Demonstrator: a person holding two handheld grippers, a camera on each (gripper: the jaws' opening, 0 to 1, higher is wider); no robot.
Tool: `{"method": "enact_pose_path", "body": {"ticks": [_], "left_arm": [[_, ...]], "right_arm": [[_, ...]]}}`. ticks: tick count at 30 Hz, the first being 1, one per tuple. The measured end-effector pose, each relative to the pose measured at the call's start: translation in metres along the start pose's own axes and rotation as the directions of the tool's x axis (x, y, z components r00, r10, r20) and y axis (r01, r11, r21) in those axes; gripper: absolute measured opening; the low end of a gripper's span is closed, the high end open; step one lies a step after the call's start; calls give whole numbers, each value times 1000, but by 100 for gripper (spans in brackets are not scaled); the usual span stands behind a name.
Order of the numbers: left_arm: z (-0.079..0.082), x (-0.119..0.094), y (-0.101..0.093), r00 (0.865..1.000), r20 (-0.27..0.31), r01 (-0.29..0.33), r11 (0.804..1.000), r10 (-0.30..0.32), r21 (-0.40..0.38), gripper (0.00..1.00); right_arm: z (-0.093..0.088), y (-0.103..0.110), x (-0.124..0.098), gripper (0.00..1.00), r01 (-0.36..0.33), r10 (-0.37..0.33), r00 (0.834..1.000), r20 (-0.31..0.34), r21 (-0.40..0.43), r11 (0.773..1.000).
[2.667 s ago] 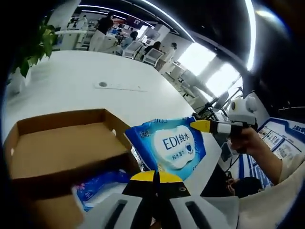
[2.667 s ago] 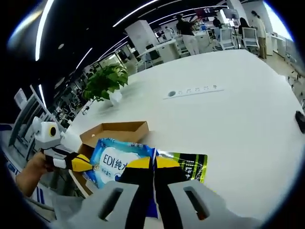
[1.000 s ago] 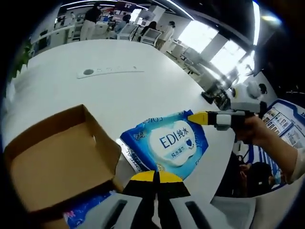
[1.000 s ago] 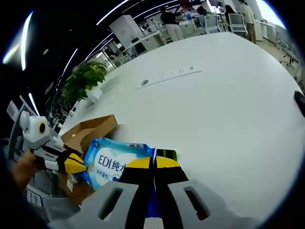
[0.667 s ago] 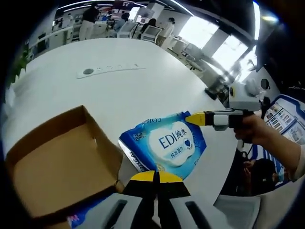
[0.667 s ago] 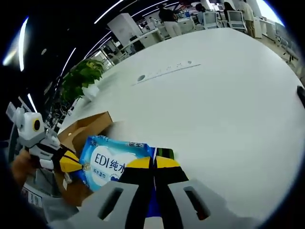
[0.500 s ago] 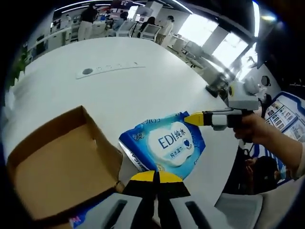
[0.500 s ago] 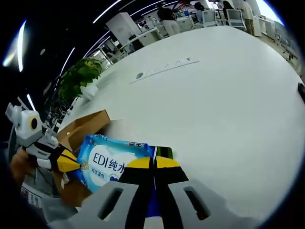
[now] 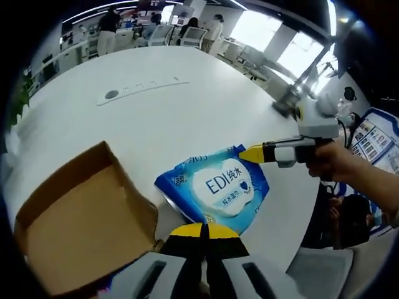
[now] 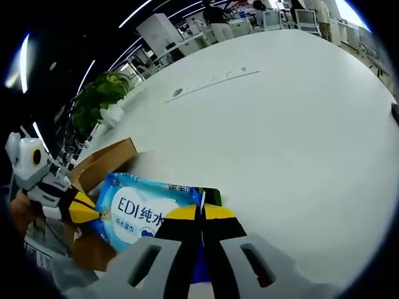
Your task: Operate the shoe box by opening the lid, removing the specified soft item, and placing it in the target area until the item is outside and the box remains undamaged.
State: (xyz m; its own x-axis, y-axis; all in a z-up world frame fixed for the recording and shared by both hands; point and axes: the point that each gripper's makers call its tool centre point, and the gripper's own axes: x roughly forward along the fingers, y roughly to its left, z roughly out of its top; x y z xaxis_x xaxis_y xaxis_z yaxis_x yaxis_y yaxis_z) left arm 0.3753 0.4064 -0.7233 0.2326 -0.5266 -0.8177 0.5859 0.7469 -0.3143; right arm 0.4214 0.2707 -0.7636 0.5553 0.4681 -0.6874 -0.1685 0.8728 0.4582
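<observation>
wipes pack (image 9: 215,187): soft, light, slick film; probably sags, so pinch edge seams
location: in air just beside open shoe box (image 9: 81,224), over table (image 9: 156,118)
left gripper (image 9: 203,231): jaws closed on pack's near edge
right gripper (image 10: 201,213): jaws clamped on opposite edge

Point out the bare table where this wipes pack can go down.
Broad bare white table lies beyond the wipes pack, up to the strip of sockets, and off to the right gripper's side. It is crowded near the open cardboard box, beside the left gripper.
</observation>
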Motion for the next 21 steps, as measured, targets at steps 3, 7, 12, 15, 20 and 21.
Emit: {"method": "enact_pose_path", "body": {"ticks": [3, 7, 12, 15, 20, 21], "left_arm": [[0, 1, 1, 1000, -4, 0, 1000, 0, -1, 0], [-2, 2, 2, 1000, -14, -7, 1000, 7, 6, 0], [-3, 4, 5, 1000, -15, -26, 1000, 26, 17, 0], [-3, 4, 5, 999, -16, -34, 999, 34, 23, 0], [-2, 4, 6, 999, -9, -54, 998, 54, 26, 1], [-2, 3, 6, 998, -2, -58, 998, 58, 25, 2]], "right_arm": [[0, -2, 2, 0, 1, -1, 1000, 0, 4, 1000], [0, -2, 3, 0, -1, 1, 1000, 4, 10, 1000], [0, -2, 5, 0, 2, -2, 1000, 9, 8, 1000], [0, -1, 4, 0, 4, -4, 1000, 10, 9, 1000], [0, -2, 4, 0, 7, -7, 1000, 13, 7, 1000], [0, -2, 4, 0, 10, -10, 1000, 14, 4, 1000]]}}
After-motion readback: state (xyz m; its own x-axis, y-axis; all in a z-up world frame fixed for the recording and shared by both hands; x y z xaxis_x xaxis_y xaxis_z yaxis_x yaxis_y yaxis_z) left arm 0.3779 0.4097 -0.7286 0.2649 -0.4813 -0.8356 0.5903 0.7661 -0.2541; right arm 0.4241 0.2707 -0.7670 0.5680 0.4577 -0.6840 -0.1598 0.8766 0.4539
